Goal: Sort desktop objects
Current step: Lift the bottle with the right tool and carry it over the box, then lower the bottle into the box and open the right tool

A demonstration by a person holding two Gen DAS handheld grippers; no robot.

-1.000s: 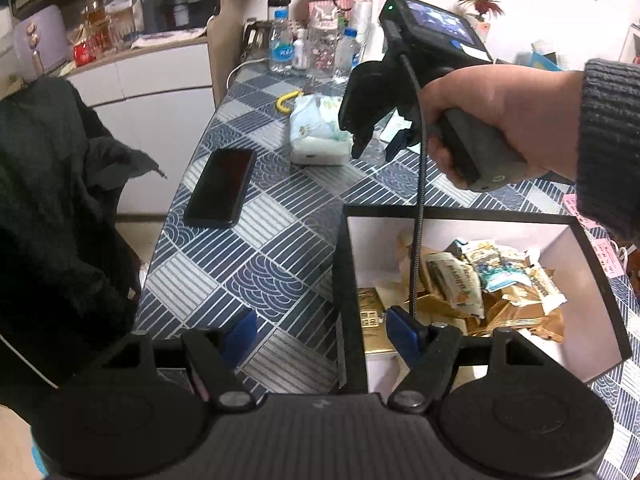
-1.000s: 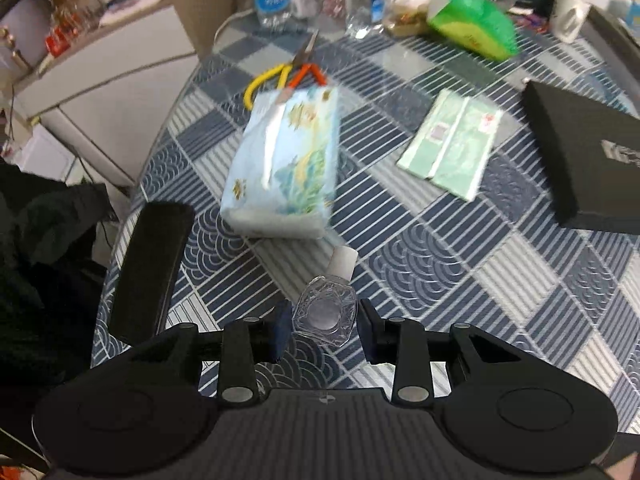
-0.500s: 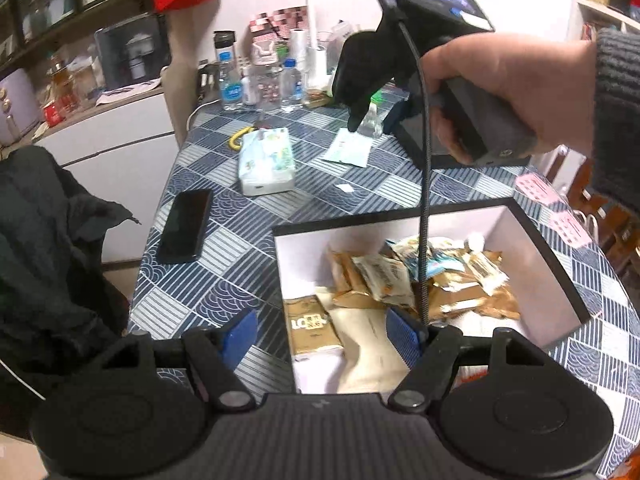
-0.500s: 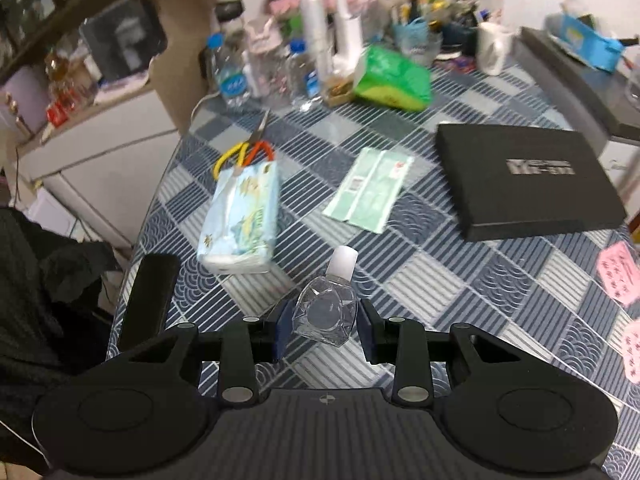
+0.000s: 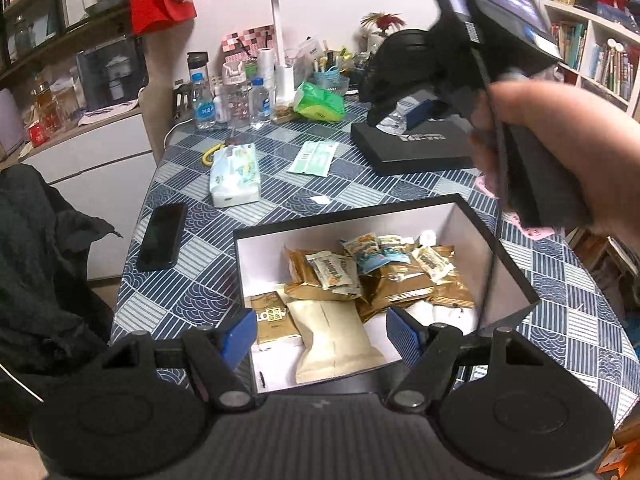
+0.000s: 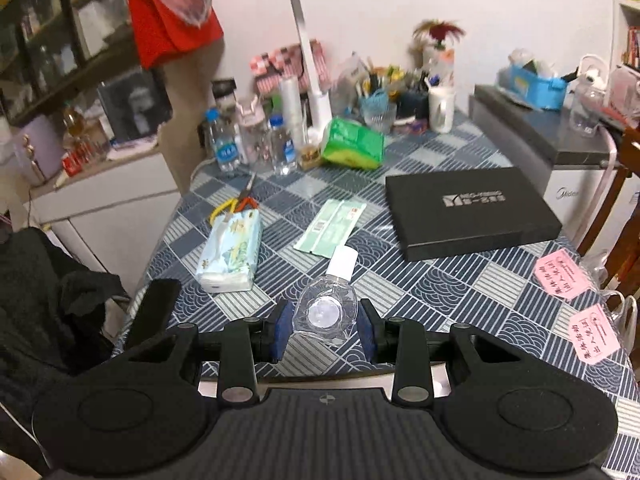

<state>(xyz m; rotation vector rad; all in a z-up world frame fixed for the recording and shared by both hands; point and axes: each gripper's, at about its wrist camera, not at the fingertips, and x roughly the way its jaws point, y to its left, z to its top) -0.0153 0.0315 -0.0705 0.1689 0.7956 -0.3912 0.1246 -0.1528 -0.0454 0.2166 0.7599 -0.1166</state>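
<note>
My right gripper (image 6: 325,330) is shut on a small clear bottle (image 6: 326,310) with a white cap, held in the air above the patterned table. In the left wrist view that same gripper (image 5: 404,118) hangs high at the upper right in a person's hand (image 5: 568,152), with the bottle (image 5: 394,123) glinting between its blue pads. My left gripper (image 5: 320,332) stands open over the near end of the open black box (image 5: 504,240), which holds several snack packets (image 5: 380,276). Nothing is between the left gripper's fingers.
On the table lie a tissue pack (image 6: 230,252), a green-white sachet (image 6: 330,226), pliers (image 6: 236,204), a black phone (image 5: 162,236), the flat black box lid (image 6: 468,212) and pink notes (image 6: 560,274). Bottles, a lamp (image 6: 308,40) and cups crowd the far edge. A dark garment (image 5: 36,264) hangs at left.
My right gripper has risen and pulled back from the tissue pack with the bottle still in it. The left gripper has moved back and up, so the whole box now shows.
</note>
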